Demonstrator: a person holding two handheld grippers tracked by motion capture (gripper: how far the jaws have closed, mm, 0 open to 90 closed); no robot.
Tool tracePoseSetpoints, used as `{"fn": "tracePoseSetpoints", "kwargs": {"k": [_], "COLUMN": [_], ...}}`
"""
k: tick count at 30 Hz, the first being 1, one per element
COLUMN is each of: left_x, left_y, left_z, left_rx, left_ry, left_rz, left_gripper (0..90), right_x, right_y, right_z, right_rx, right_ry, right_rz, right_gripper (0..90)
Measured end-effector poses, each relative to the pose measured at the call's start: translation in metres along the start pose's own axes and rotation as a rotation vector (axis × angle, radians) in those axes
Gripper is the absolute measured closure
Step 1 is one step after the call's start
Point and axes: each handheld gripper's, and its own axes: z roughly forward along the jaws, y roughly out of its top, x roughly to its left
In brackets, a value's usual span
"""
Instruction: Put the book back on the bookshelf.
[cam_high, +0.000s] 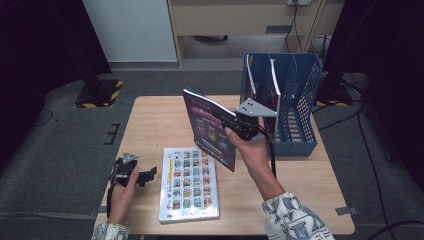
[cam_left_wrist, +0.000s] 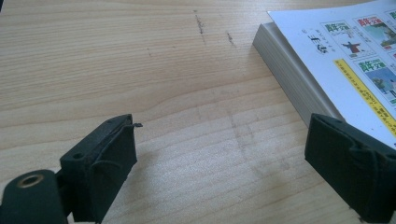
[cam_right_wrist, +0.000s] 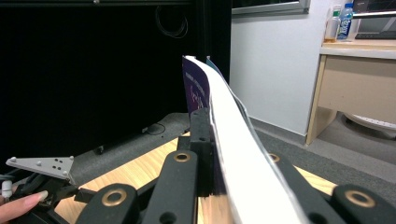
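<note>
At the left near edge of the table (cam_high: 150, 120), the left gripper (cam_high: 145, 176) is rested on the wood with its jaws spread apart and nothing between them; in the left gripper view the corner of the white-covered book (cam_left_wrist: 336, 60) is seen just beside one jaw, not touched. That book is laid flat near the middle of the table, toward the near edge, and is judged to be still waiting its turn.

Further right, the purple-covered book (cam_high: 210, 130) is held upright in the air above the table, clamped at its edge by the closed jaws of the right gripper (cam_high: 227, 121); in the right gripper view its pages (cam_right_wrist: 233, 154) are seen bowed between the jaws. It is judged to be on its way to the blue file rack (cam_high: 300, 95) at the far right, but is not yet in it.

In the rack, at least two upright books or folders are already stood in the left compartments; the right compartments appear free.
</note>
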Motion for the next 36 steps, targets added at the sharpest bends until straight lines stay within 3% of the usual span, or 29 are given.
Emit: {"fn": "tracePoseSetpoints", "kwargs": {"k": [12,14,36], "left_x": [0.000,0.000,-0.002], "left_y": [-0.003,-0.004,-0.005], "left_z": [0.005,0.006,0.007], "left_rx": [0.051,0.053,0.049], "left_ry": [0.011,0.011,0.021], "left_rz": [0.020,0.035,0.047], "left_gripper": [8.1,7.0,5.7], "right_x": [-0.006,-0.006,-0.027], "right_y": [-0.002,-0.003,-0.016], "right_z": [-0.016,-0.020,-0.059], "right_rx": [-0.007,-0.005,-0.009], "right_ry": [-0.007,-0.009,-0.028], "right_rz": [-0.003,-0.006,0.021], "right_gripper": [83.9,83.9,83.9]}}
